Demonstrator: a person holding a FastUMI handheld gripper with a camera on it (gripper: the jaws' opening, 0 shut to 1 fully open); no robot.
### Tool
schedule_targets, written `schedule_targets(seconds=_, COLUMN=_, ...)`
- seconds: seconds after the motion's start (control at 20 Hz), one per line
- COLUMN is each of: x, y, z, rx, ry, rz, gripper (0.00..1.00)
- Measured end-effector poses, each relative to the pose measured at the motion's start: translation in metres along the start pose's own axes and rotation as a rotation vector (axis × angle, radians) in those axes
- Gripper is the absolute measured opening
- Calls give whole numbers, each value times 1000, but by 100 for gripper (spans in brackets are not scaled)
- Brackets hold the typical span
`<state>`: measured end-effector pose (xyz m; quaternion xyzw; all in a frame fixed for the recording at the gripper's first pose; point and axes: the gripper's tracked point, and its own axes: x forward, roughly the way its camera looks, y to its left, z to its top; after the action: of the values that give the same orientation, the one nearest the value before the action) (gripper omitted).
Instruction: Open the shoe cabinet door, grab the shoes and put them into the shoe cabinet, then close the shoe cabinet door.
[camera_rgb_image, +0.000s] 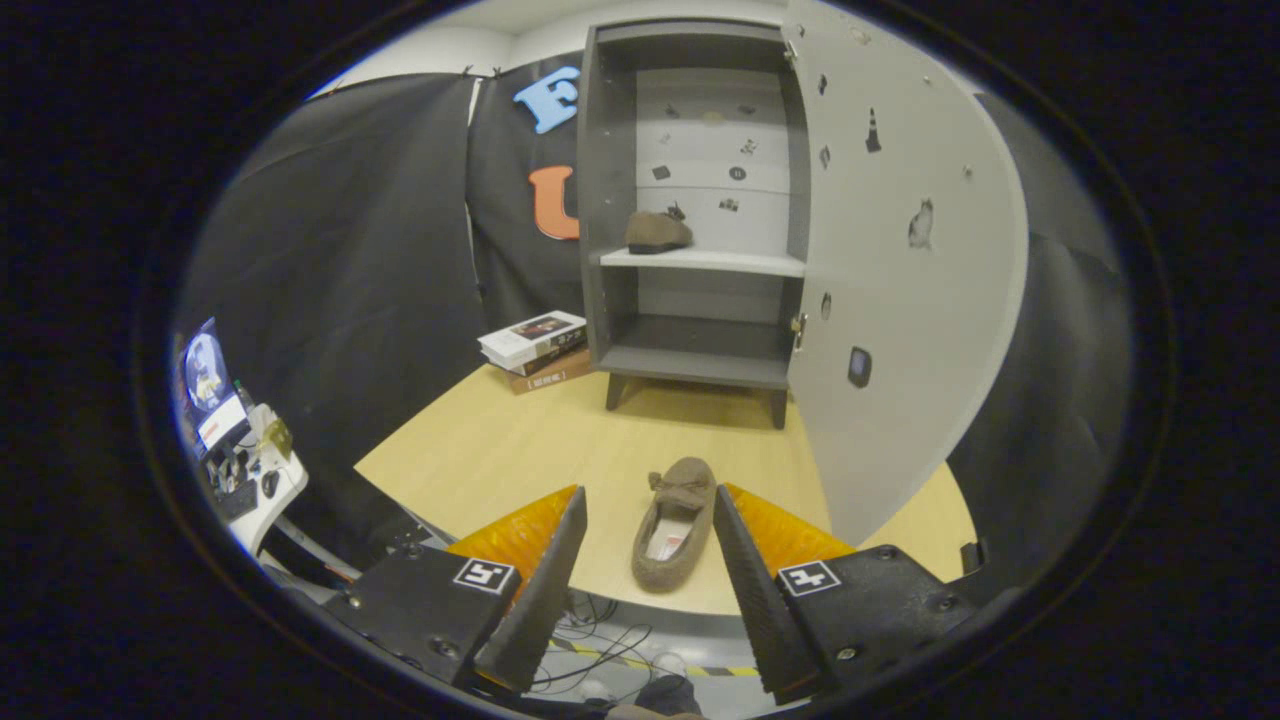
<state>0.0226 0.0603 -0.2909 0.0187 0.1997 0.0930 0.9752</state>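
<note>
Hand-held gripper (648, 510) is spread wide, nothing gripped. Both fingers hang over the near edge of the tabletop (480, 450).

Second slipper (675, 520) lies flat on the tabletop, close to the near edge, in the gap between the two fingers. Its toe with the bow points away toward the cabinet, heel end toward the gripper. It sits closer to the right finger (745, 560) than to the left finger (545, 570); whether the right finger touches it can't be told, the left one is clear of it. Neither finger presses on it.

Shoe cabinet (610, 200) stands at the far side of the tabletop, beyond the fingers, on short legs. Cabinet door (900, 300) is swung fully open to the right, its edge reaching toward the right finger's side. First slipper (657, 232) already sits on the middle shelf (740, 262), left of centre. Bottom shelf (700, 362) holds nothing visible.

Stack of books (537, 350) rests on the tabletop just left of the cabinet. Off the tabletop to the left, a small white desk (270, 490) with a screen and clutter. Cables (600, 640) lie on the floor below the near edge.
</note>
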Motion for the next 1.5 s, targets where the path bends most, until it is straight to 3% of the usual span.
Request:
schedule_targets(seconds=0.6, x=178, y=-2, z=-96, rx=121, ry=229, rz=-78, gripper=80)
schedule_targets(seconds=0.95, x=240, y=-7, z=-91, rx=217, ry=264, rz=-59, gripper=80)
schedule_targets(seconds=1.2, x=255, y=-9, z=-92, rx=219, ry=283, rz=-52, gripper=79)
schedule_targets(seconds=1.3, x=256, y=-22, z=-95, rx=184, ry=307, rz=-97, gripper=69)
schedule_targets(seconds=1.35, x=256, y=-31, z=-93, rx=180, ry=306, rz=-124, gripper=55)
schedule_targets(seconds=1.5, x=258, y=-24, z=-96, rx=155, ry=320, rz=-78, gripper=11)
